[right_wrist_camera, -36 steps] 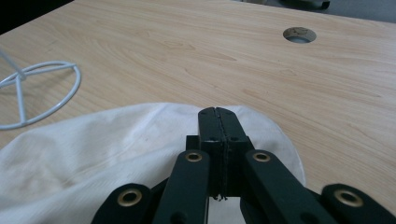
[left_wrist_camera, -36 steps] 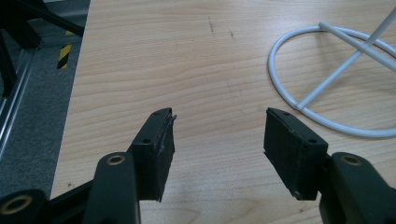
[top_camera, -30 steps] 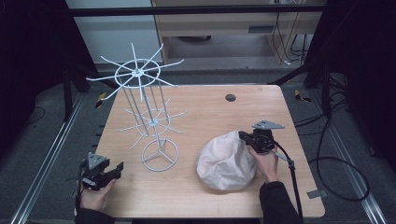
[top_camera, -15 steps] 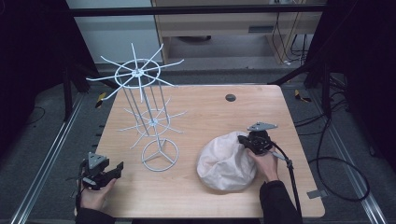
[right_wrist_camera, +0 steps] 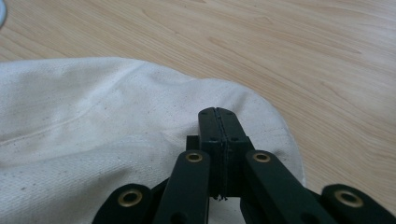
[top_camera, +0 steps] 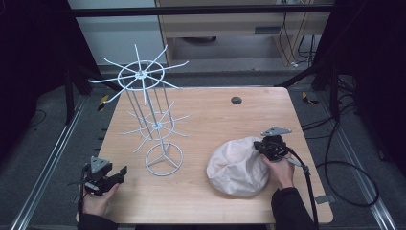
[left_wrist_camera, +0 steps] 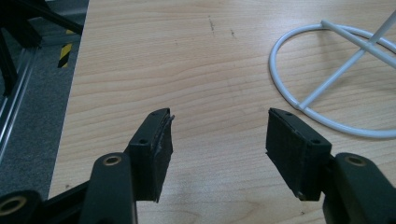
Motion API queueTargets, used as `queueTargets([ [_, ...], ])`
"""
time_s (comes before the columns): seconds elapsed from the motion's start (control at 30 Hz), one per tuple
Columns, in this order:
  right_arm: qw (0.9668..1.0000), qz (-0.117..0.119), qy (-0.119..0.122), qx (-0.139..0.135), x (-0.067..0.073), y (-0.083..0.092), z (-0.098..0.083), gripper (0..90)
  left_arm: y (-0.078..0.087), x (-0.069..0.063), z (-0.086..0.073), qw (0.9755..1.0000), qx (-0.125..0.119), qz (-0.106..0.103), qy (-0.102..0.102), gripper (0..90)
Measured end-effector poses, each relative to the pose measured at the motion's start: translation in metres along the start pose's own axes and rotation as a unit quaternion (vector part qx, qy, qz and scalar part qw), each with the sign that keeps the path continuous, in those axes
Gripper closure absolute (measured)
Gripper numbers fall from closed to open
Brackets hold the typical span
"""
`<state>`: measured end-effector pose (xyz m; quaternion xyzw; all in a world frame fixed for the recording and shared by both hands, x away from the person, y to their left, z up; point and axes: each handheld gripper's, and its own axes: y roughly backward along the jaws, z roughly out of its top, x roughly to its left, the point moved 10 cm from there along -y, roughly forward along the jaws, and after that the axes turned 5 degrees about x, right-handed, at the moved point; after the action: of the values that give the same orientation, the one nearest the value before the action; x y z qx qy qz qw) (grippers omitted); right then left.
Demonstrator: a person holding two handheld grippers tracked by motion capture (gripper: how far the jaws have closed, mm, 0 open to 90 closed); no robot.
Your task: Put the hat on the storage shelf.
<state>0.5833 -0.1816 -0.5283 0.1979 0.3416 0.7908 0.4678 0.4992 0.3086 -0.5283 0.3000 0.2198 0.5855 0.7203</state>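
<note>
At lower left of the high view the left gripper [top_camera: 101, 173] rests on the table [top_camera: 206, 120], jaws wide and empty. The rack [top_camera: 152, 120] stands centre-left; its base ring is cut off in the left gripper view. At lower right the right gripper [top_camera: 269, 147], jaws pressed together, sits at the cap [top_camera: 237, 167]; whether cloth is pinched is hidden.

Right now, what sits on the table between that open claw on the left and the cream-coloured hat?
In the high view, the round base of the white wire rack stands between the left gripper and the hat; the rest of the table there is bare wood.
</note>
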Motion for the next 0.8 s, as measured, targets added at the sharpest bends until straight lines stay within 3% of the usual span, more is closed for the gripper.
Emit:
queueTargets([
  [0.13,0.9998,-0.017,-0.007,0.010,-0.007,0.006,-0.005,90.0,0.000,0.000,0.000,1.0000,0.000,0.000,0.000,40.6],
  [0.3,0.9993,-0.022,-0.029,0.006,-0.015,0.013,-0.013,90.0,0.000,0.000,0.000,1.0000,0.000,0.001,0.000,40.6],
  [0.47,0.9992,-0.032,-0.021,0.012,-0.016,0.021,-0.019,90.0,0.001,0.000,0.000,1.0000,-0.001,0.000,-0.001,40.6],
  [0.8,0.9981,-0.044,-0.041,0.011,-0.024,0.038,-0.037,90.0,0.002,0.000,0.000,1.0000,-0.002,-0.001,-0.001,40.6],
])
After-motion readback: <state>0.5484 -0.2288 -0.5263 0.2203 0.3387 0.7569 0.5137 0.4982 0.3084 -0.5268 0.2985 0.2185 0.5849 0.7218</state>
